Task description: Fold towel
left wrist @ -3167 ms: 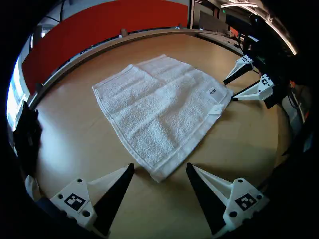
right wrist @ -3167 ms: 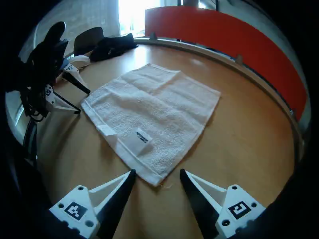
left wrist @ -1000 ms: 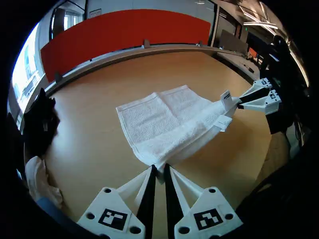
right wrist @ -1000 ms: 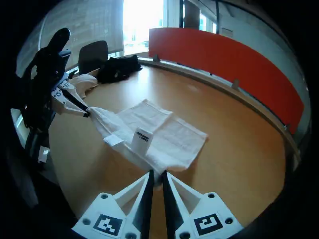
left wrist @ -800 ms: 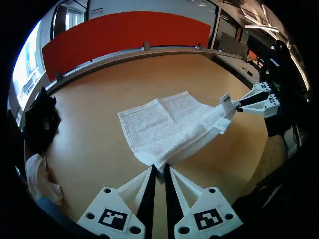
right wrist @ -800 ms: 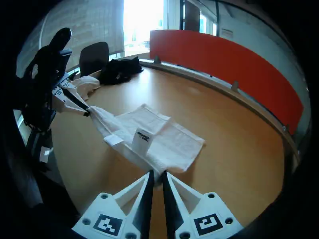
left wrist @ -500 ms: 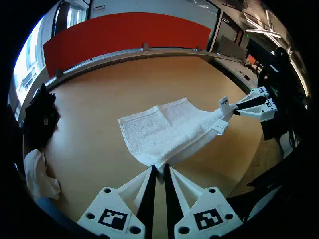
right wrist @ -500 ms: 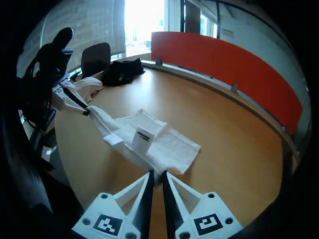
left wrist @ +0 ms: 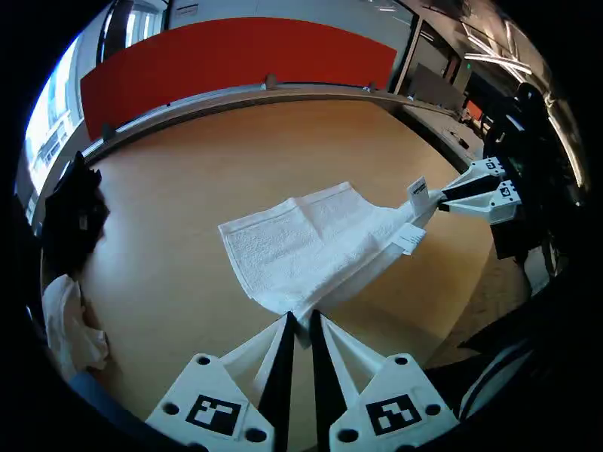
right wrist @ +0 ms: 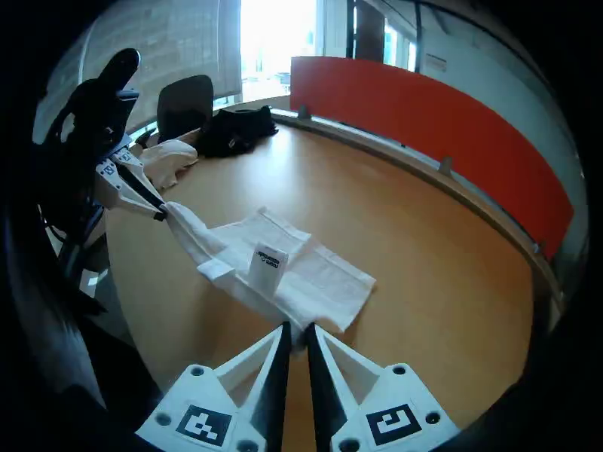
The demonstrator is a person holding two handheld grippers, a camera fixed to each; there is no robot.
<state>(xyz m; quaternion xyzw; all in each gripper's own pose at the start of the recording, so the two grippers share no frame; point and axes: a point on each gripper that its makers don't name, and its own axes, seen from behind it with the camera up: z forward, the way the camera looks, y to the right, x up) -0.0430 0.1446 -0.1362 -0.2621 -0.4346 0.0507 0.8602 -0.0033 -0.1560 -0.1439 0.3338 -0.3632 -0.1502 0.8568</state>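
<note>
the fold is underway but not yet made. the white terry towel (left wrist: pixel 301 245) has one edge raised off the wooden table (left wrist: pixel 173 226), on the side away from the red partition (left wrist: pixel 226 60). the rest of it lies flat on the wood, spread toward that partition. the left gripper (left wrist: pixel 300 320) has its two fingers drawn nearly together, with one corner of the towel pinched between the black tips. the right gripper (right wrist: pixel 298 331) is closed the same way on the other corner of that edge. between the two corners the raised edge hangs as a loose, sagging band, thickened where the cloth bunches.

what seems left: carry the held edge toward the partition, lay it on the far edge, let go, and probably fold again.

the towel is looped pile, soft and matte, with a flatter woven hem along the borders. faint creases cross the flat part. a stiff white care label (right wrist: pixel 267 267) stands upright from the raised edge, and a smaller white tab (right wrist: pixel 213 270) sits beside it, farther from the partition. the cloth looks limp and should drape wherever it is not held, so the corners may need to travel level.

the table is smooth, pale orange-brown wood with a curved rim. the partition is a plain, flat panel along that rim. near its end by the window lie a black bundle (right wrist: pixel 234 128) and a crumpled pale cloth (right wrist: pixel 169 158), well apart from the towel.
</note>
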